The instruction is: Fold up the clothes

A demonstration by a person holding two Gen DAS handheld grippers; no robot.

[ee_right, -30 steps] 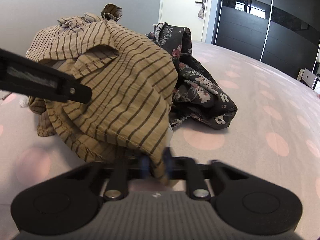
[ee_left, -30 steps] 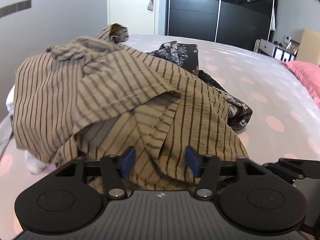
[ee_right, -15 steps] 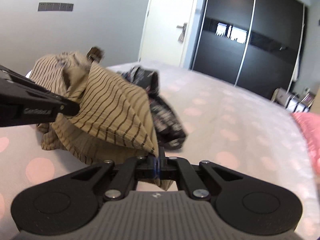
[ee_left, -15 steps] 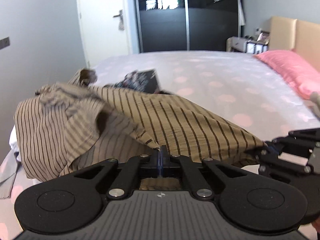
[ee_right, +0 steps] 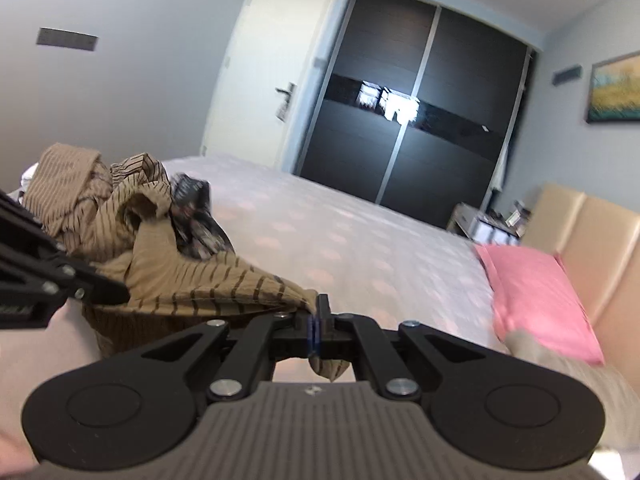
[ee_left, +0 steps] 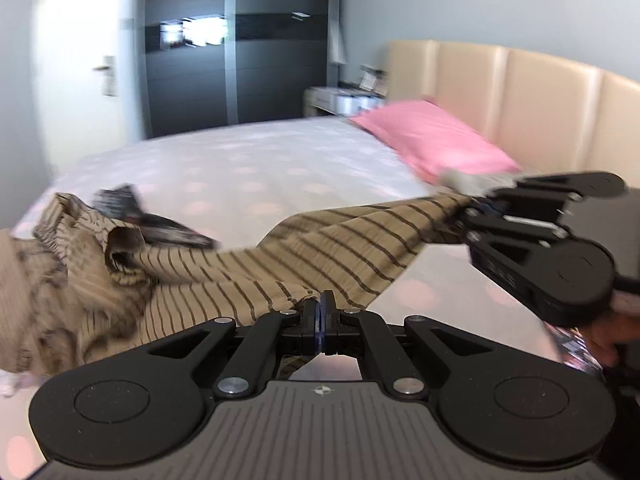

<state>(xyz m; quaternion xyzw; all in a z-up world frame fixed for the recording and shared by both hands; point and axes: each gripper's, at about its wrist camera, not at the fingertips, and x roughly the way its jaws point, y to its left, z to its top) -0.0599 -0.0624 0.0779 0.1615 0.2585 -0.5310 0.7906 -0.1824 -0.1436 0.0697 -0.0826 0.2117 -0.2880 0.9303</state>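
Pinching striped shirt (ee_left: 288, 264), both tongs closed; lettering seemingly unreadable

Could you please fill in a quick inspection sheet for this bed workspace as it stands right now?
Surface: bed sheet, pale with pink dots.
Job's things: striped tan garment, stretched between both tools, its far end bunched.
Clutter: dark floral garment beside the striped one; pink pillow by the headboard.
Grippers: left tool shut on the striped cloth; right tool shut on another edge.
Cables: nothing seen.
Surroundings: dark sliding wardrobe, white door.
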